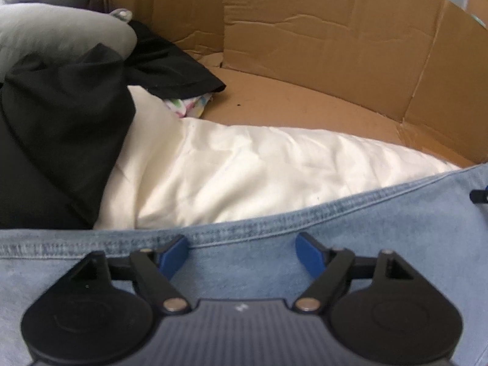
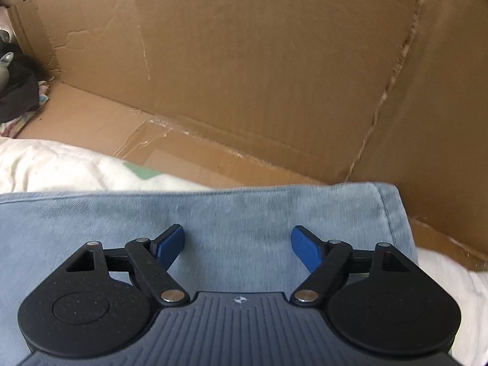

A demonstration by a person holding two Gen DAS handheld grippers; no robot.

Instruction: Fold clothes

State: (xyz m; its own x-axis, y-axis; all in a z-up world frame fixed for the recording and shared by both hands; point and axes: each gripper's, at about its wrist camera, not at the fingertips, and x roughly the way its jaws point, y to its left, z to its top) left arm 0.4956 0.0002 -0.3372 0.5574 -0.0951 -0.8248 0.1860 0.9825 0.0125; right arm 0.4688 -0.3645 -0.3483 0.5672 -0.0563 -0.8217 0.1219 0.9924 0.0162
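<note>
A light blue denim garment (image 1: 381, 222) lies flat under both grippers, its stitched hem running across the left wrist view. It also fills the lower half of the right wrist view (image 2: 238, 213), where its far right corner shows. My left gripper (image 1: 241, 248) is open, its blue fingertips (image 1: 174, 251) just above the denim near the hem. My right gripper (image 2: 238, 244) is open too, over the denim and holding nothing. A white cloth (image 1: 244, 170) lies beyond the hem, and also shows in the right wrist view (image 2: 55, 164).
Cardboard walls (image 1: 320, 36) stand around a cardboard floor (image 1: 289, 103); they also rise close ahead in the right wrist view (image 2: 259, 61). At the left are a black garment (image 1: 67, 128), a grey garment (image 1: 55, 36) and a patterned cloth (image 1: 189, 103).
</note>
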